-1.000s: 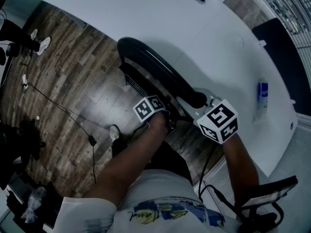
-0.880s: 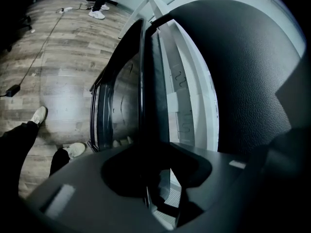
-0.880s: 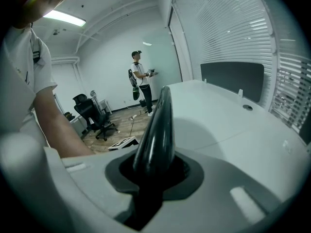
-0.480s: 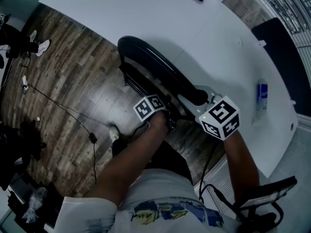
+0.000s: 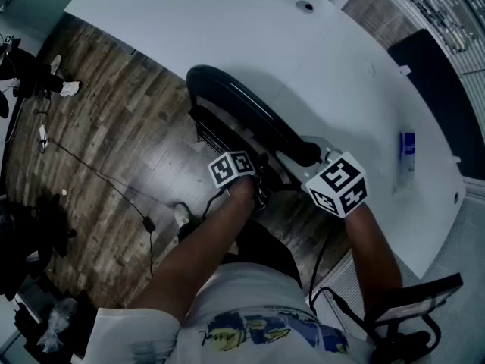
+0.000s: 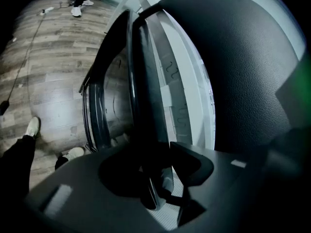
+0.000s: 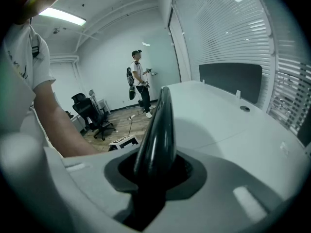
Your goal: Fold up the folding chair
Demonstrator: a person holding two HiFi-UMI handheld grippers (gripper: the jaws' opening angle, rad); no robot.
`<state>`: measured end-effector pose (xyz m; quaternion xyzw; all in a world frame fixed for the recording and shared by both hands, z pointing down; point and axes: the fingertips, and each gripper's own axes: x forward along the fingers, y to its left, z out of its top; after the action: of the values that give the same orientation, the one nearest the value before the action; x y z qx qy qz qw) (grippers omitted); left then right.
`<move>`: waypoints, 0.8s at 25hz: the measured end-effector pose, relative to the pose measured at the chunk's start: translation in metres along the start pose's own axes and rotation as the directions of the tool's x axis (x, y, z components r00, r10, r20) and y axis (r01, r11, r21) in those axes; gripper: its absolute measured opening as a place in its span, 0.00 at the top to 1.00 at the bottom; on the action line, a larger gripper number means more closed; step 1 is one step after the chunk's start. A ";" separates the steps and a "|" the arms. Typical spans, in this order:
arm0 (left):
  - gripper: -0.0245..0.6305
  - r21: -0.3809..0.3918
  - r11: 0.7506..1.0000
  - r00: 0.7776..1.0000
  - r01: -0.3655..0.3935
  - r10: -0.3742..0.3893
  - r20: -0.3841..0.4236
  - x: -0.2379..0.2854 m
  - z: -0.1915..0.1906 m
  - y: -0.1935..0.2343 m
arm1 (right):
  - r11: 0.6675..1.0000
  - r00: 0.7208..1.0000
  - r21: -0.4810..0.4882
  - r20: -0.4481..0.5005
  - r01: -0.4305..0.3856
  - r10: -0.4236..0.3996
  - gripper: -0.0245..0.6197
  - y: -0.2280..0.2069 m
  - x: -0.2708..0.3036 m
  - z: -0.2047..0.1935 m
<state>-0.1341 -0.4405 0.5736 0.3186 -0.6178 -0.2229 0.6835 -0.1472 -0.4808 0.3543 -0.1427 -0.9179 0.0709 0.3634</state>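
Folding chair (image 5: 250,116) stands on the floor (image 5: 114,127), just beside the counter (image 5: 250,21) edge. Left tool (image 5: 260,192) clamps the chair's frame at its near left; right tool (image 5: 314,160) clamps its near right end. Bottle (image 5: 408,149) lies on the counter, well right of the chair.

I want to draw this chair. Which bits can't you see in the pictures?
- Chair feet: head view, hidden beneath its own frame and the person's arms.
- Bottle label: head view, too small to read.
- Table far end: head view, cut off by the top edge.
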 end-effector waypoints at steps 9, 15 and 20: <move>0.63 0.139 0.990 1.000 -0.001 0.005 -0.028 -0.023 0.018 0.003 | 0.999 0.997 -0.009 -0.052 0.052 -0.052 0.72 -0.007 -0.002 -0.005; 0.63 0.187 0.982 0.999 0.040 -0.035 -0.030 -0.058 0.030 0.001 | 0.995 0.993 -0.028 -0.065 0.100 -0.102 0.68 -0.008 -0.012 -0.001; 0.62 0.322 0.944 0.997 0.071 -0.060 -0.042 -0.090 0.041 -0.008 | 0.986 0.984 -0.044 -0.072 0.161 -0.163 0.66 -0.010 -0.027 0.004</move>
<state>-0.1865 -0.3895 0.5062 0.4499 -0.6240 -0.1362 0.6242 -0.1332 -0.4985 0.3358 -0.0771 -0.9133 0.0180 0.3996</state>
